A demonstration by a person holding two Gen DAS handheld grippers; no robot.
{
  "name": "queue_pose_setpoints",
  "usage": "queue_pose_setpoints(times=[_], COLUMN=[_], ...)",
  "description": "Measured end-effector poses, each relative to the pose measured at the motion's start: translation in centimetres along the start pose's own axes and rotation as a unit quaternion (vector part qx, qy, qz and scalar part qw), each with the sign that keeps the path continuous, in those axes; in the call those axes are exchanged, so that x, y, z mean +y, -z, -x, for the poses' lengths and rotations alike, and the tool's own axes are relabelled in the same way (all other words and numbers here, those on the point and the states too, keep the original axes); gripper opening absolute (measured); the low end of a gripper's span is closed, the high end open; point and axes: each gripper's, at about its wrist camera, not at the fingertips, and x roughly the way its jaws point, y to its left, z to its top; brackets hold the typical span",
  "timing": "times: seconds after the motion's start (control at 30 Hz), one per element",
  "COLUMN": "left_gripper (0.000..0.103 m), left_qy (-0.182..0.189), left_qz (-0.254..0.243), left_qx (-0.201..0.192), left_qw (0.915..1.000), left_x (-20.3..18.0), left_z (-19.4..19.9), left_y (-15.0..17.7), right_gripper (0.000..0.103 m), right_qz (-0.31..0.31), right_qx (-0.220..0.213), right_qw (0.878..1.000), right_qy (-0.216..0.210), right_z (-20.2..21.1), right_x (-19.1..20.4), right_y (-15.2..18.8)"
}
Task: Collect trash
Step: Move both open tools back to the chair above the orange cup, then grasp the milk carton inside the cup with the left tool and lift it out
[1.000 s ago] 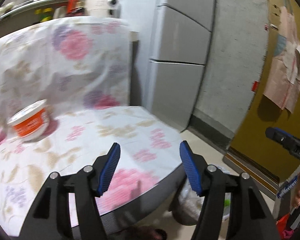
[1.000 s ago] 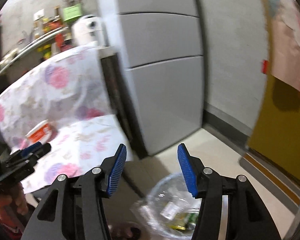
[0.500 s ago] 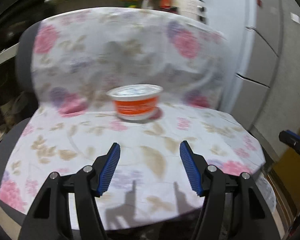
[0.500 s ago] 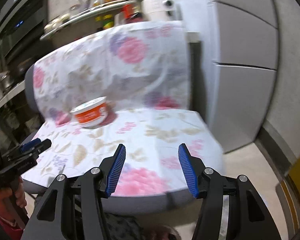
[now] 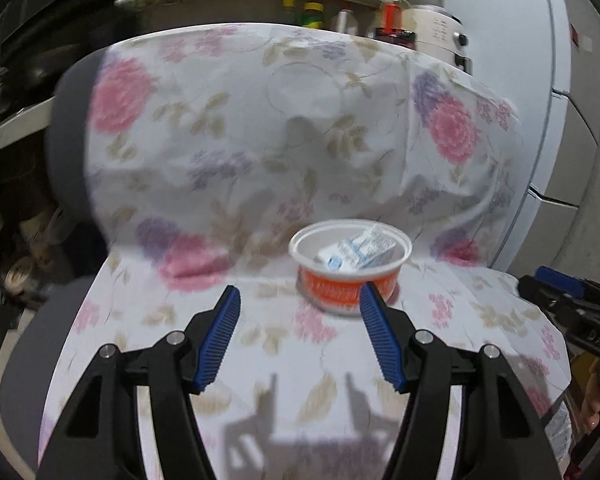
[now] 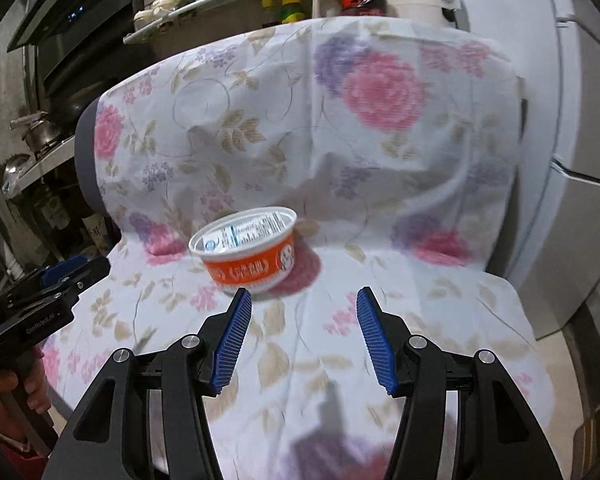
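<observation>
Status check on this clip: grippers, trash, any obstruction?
Left gripper and right gripper open, empty. Cup on chair, wrapper inside. Nothing blocking.

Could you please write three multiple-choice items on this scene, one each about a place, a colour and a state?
1. Where does the cup stand?
A. on the flowered cloth over the chair seat
B. on the floor
C. on the shelf

2. What colour is its side?
A. green
B. orange
C. black

3. How are the left gripper and right gripper?
A. both clamp the cup
B. one holds a wrapper
C. both open, holding nothing

Answers: 1 A, the cloth lies under it. 2 B, an orange band shows below the white rim. 3 C, the blue fingers stand apart and bare.
</observation>
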Motion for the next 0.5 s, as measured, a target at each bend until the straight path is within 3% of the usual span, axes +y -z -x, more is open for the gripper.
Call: queue_pose_setpoints(times=[0.2,0.5], left_gripper=[0.06,0.063], left_qy=[0.03,0.048], left_qz=[-0.076,-0.119], left_qx=[0.033,0.08], left_qw=[0.9961,0.9885], left_x=[-2.7,-4.8], left_z=[-6.6,-13.8], left_y=[-2.7,-3.4], right_gripper=[0.056,0.056], right_qz=[-0.022,-0.053], right_qx=[-0.008,-0.008], right_qw=[1.0,0.998], right_qy=[0.002,0.017], right_z=[-1.4,-2.5], right_x=[-1.4,-5.0], right_y=[-1.1,-1.3])
